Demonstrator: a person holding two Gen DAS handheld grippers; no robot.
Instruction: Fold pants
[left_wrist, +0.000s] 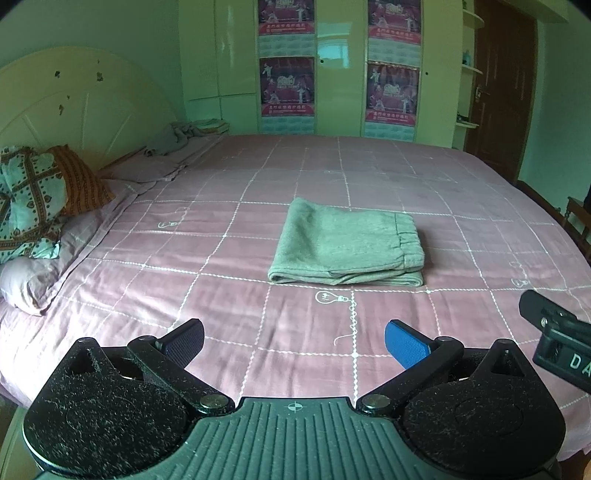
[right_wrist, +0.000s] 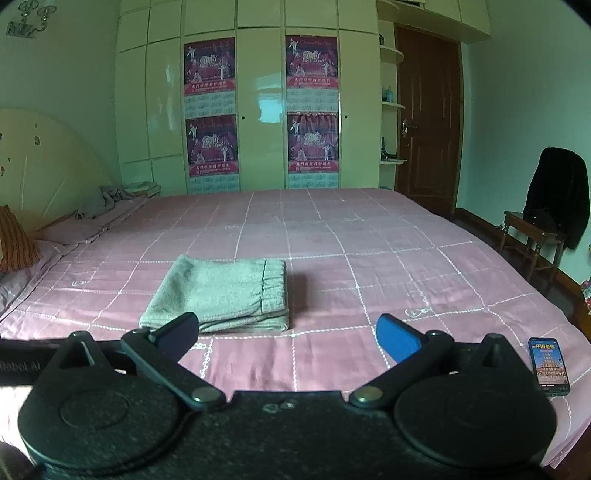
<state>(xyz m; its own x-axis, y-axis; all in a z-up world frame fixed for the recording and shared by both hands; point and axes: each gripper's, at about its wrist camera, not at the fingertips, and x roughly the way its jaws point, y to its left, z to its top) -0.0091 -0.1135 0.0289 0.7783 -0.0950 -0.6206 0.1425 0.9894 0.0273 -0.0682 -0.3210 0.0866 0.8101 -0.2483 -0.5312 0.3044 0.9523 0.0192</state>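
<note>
Grey-green pants (left_wrist: 347, 245) lie folded into a neat rectangle on the pink checked bedsheet (left_wrist: 229, 258), waistband to the right. In the right wrist view the same pants (right_wrist: 221, 295) sit left of centre. My left gripper (left_wrist: 293, 341) hovers open over the sheet, well in front of the pants, holding nothing. My right gripper (right_wrist: 286, 339) is also open and empty, its dark left finger (right_wrist: 177, 332) overlapping the near edge of the pants in view. Part of the right gripper (left_wrist: 557, 339) shows at the right edge of the left wrist view.
Patterned pillows (left_wrist: 33, 199) and a headboard (left_wrist: 74, 107) are at the left. A crumpled grey cloth (left_wrist: 177, 138) lies at the far left corner. A phone (right_wrist: 548, 365) rests on the sheet at the near right. A chair with a dark jacket (right_wrist: 554, 206) stands beside the bed; wardrobe (right_wrist: 258, 110) behind.
</note>
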